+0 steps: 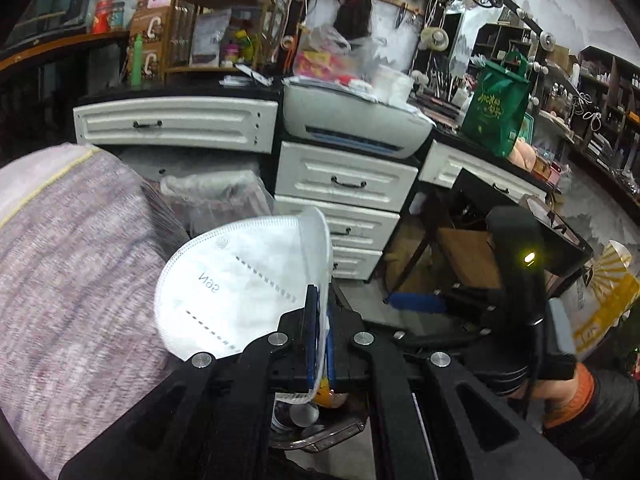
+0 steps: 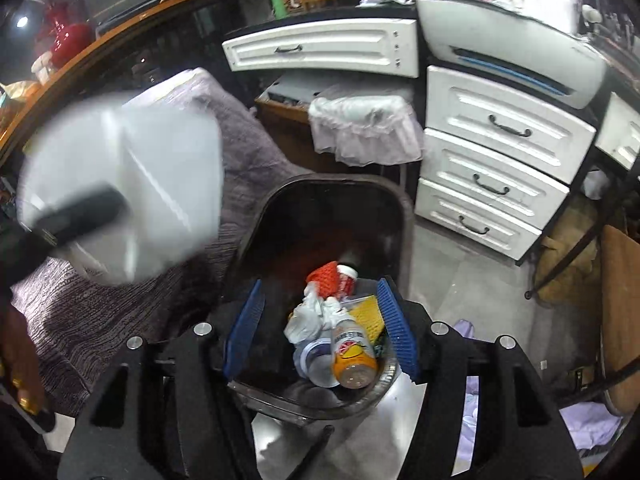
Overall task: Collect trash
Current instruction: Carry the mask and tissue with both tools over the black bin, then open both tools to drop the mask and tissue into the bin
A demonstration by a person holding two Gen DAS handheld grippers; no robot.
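We hold a white mask (image 1: 240, 280) pinched at its edge between the pressed-together blue pads of our left gripper (image 1: 319, 320). It stands up out of the jaws and fans to the left, in the air in front of a purple cover (image 1: 72, 248). In the right wrist view the same mask shows as a white blur at the left, beside the bin (image 2: 280, 216) rather than over its mouth.

Our right gripper (image 2: 320, 320) hangs spread above the bin with nothing between its pads. Below it lie a bottle (image 2: 354, 356) with an orange label, crumpled white paper (image 2: 308, 316), a red net (image 2: 326, 278) and a yellow piece (image 2: 366, 312).

The bin sits on the floor with the cover to its left, white drawers (image 2: 500, 160) to the right, and a smaller bagged basket (image 2: 364, 120) beyond it.

We judge the mask is next to go in. The risks:
- Let go from here, it would likely land on the cover or the floor, since it is not yet above the opening.
- It is light and flat, so it may drift sideways as it falls or catch on the rim.
- It may cling to the ribbed pads once they part.
- Both grippers are crowding one opening, so they could knock together.
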